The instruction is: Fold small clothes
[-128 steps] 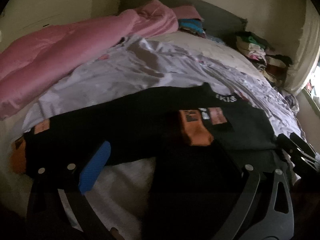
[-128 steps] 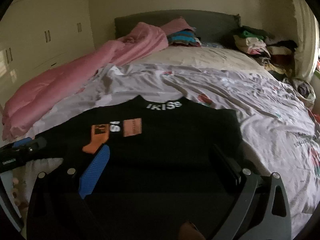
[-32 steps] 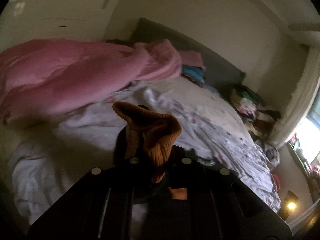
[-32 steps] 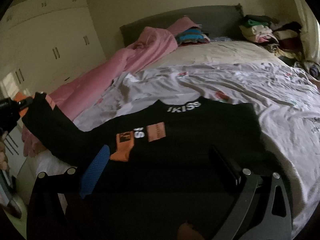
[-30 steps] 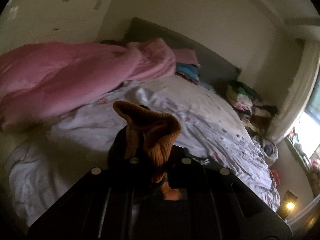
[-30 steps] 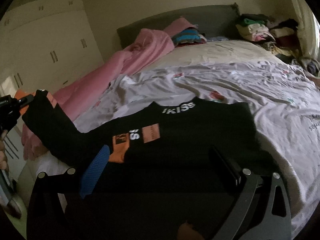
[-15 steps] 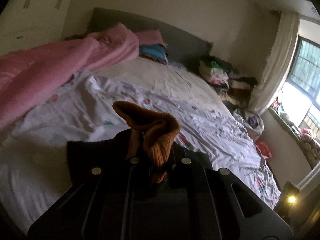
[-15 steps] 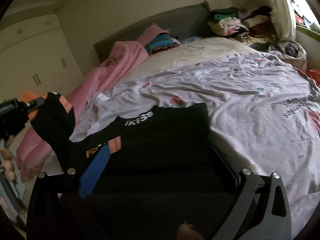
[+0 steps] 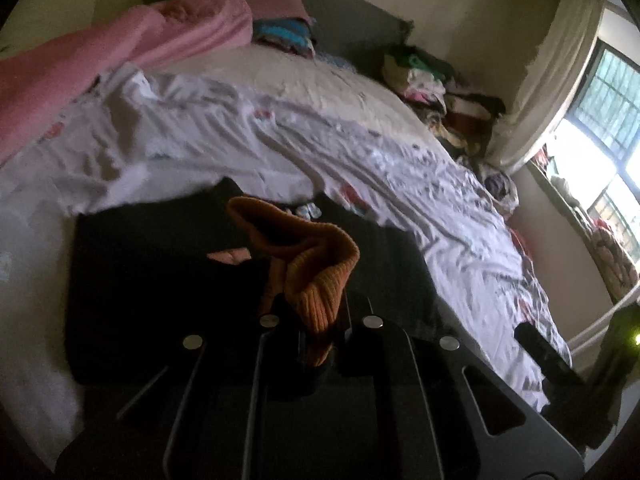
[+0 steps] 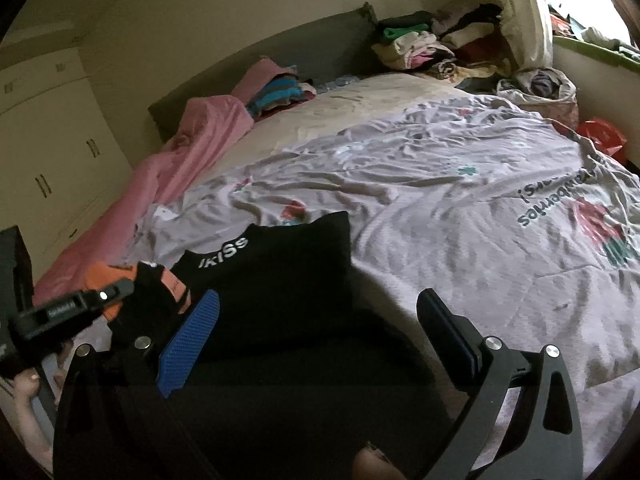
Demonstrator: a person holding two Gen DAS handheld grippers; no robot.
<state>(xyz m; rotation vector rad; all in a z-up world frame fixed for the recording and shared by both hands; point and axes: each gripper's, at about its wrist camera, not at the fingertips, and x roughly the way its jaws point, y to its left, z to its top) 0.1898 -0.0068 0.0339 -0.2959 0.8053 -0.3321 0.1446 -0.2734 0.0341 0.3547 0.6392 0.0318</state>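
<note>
sleeve's swung in over the black sweater [image 10: 280,280] on the bed [image 10: 460,208]; left gripper [image 9: 316,320] pinching its orange cuff [image 9: 316,272] to fold it across, right gripper [image 10: 316,340] spread, empty.

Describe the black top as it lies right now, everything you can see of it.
The black top is a dark, soft knit with white "IKISS" lettering at its collar and ribbed orange cuffs. Its body lies flat on the bedsheet, one side edge already folded straight. The left hand-held gripper is shut on one orange cuff, holding that sleeve above the body. The right hand-held gripper hangs open over the near hem; contact is unclear.
</note>
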